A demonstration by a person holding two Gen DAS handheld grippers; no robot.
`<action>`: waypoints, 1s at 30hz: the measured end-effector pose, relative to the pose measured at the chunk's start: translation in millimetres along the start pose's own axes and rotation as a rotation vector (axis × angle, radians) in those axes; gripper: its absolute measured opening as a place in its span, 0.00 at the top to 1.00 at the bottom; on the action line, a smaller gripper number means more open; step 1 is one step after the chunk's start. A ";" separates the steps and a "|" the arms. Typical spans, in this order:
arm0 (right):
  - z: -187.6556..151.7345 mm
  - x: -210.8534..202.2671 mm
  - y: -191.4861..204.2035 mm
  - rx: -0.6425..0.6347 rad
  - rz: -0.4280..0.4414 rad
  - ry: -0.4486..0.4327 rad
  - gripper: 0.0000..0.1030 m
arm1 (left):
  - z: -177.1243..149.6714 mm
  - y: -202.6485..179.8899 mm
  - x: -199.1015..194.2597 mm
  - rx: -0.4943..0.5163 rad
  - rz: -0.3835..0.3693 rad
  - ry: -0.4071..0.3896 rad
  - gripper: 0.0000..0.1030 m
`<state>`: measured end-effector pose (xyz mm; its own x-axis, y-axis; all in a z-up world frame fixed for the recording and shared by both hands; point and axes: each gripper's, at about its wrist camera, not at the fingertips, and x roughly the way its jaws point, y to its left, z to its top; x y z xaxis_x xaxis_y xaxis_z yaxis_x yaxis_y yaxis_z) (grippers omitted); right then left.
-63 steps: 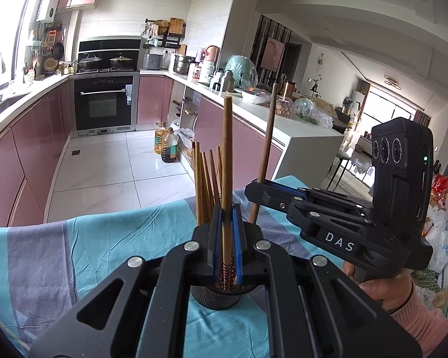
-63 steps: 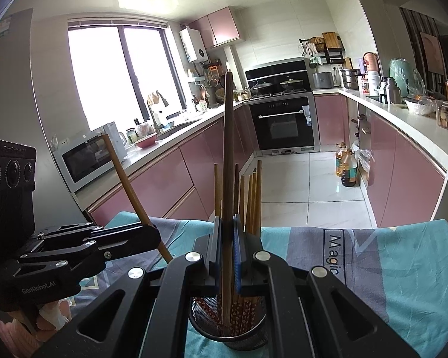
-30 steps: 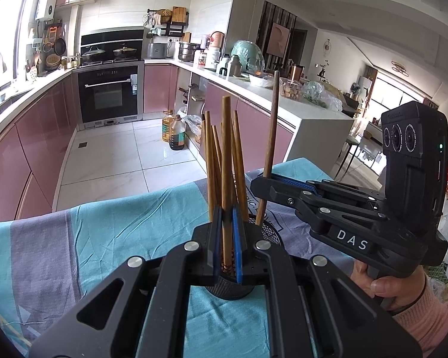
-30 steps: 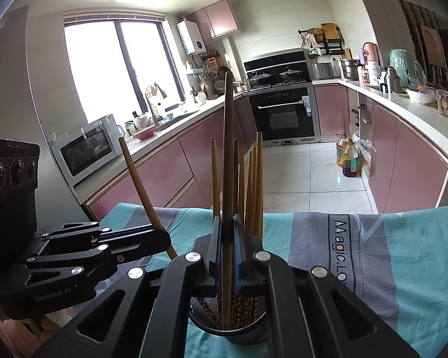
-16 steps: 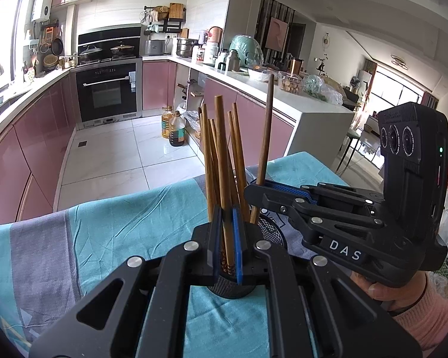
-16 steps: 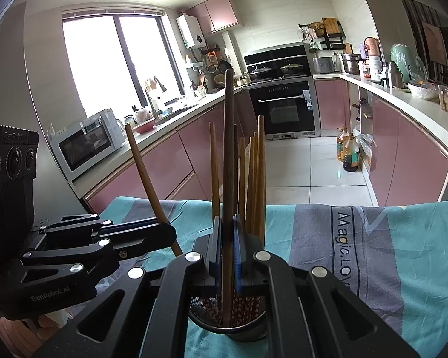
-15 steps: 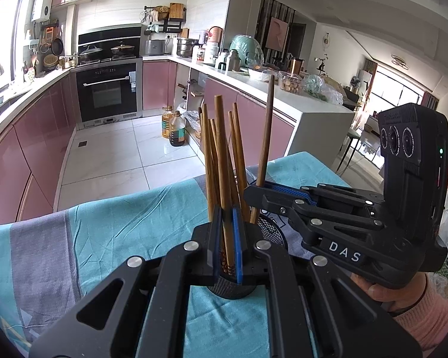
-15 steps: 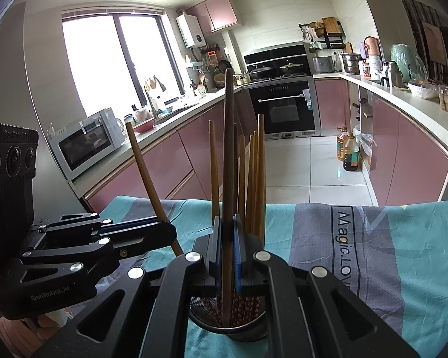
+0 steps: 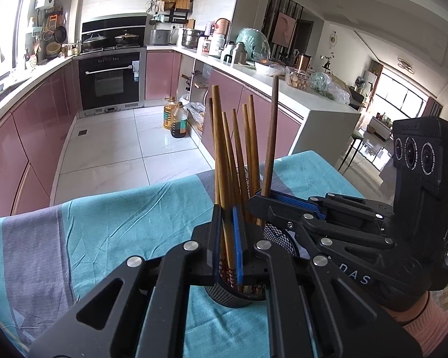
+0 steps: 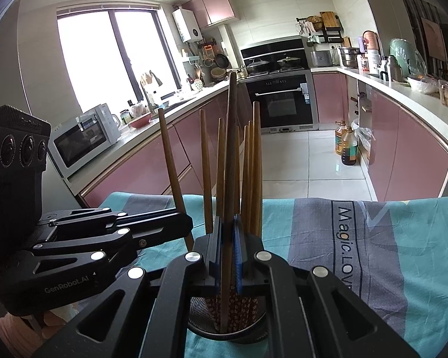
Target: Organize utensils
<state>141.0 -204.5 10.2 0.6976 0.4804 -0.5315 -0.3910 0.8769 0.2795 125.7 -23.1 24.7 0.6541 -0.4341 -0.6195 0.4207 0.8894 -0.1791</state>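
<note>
Both tongs lowering their chopsticks into the mesh holder

The left tongs (image 9: 227, 238) are clenched on one chopstick (image 9: 219, 155) and the right tongs (image 10: 227, 253) on another chopstick (image 10: 230, 161); each stick stands nearly upright with its patterned lower end already inside the black mesh holder (image 9: 279, 234), which sits on the teal and grey cloth (image 9: 104, 223) covering the worktop. About half a dozen more chopsticks (image 9: 245, 155) already lean in the holder, fanned out just beside the two gripped ones. No loose utensil shows on the cloth around the holder, so the sorting looks close to finished: what seems left is to let these two sticks go so they settle among the others, and then draw both tongs up and away from the holder without snagging the bundle.
</note>
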 end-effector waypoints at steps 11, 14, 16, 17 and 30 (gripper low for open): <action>-7.8 -2.5 -2.0 0.010 -0.005 0.007 0.91 | -13.1 11.5 18.8 -0.015 -0.025 0.043 0.92; -12.2 -8.2 -1.9 0.009 -0.004 0.006 0.84 | -20.3 13.5 15.9 -0.016 -0.027 0.032 0.88; -14.9 -12.7 -0.3 0.002 -0.001 0.001 0.75 | -26.2 14.4 9.2 -0.015 -0.027 0.014 0.80; -16.7 -15.3 1.2 -0.004 -0.002 -0.002 0.72 | -29.5 14.8 4.0 -0.010 -0.018 -0.005 0.75; -47.2 -50.7 27.3 -0.087 -0.071 -0.095 0.06 | -72.9 20.4 -82.1 -0.022 0.175 -0.261 0.06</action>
<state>66.7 -205.5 7.0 0.7776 0.4199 -0.4681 -0.3863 0.9063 0.1713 34.7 41.2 16.2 0.8560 -0.2937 -0.4255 0.2757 0.9555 -0.1050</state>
